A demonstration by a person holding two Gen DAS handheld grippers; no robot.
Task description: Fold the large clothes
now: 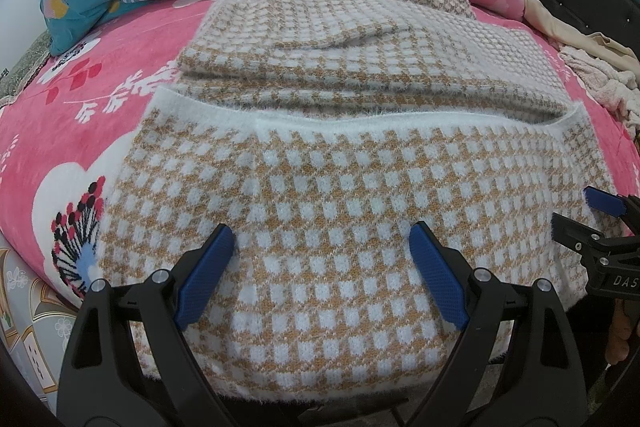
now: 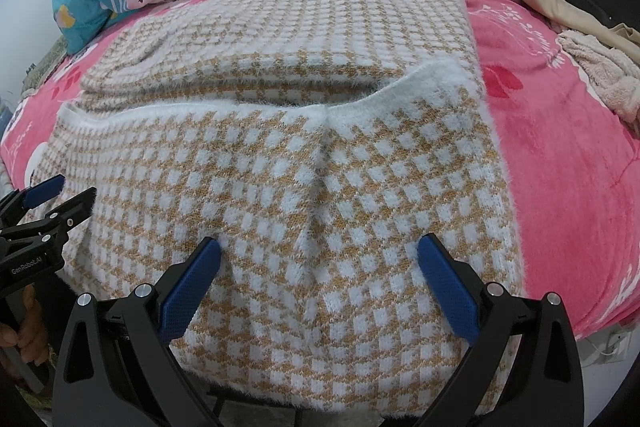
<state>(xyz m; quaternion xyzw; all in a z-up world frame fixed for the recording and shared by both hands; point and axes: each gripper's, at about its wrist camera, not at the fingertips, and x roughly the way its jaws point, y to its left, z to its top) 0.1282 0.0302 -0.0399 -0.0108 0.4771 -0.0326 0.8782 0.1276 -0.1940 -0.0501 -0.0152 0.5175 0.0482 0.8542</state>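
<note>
While folded, sweater [image 1: 320,227] on bed [image 1: 132,39]

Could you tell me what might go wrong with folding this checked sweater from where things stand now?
1. The near hem of the checked sweater hangs over the bed edge, so it may slide off.
2. The left hand-held gripper and right hand-held gripper are both open over the fuzzy knit; closing could pinch one layer and drag the folded layers askew.
3. The crumpled towel lies close, so a wide fold could catch it.
</note>
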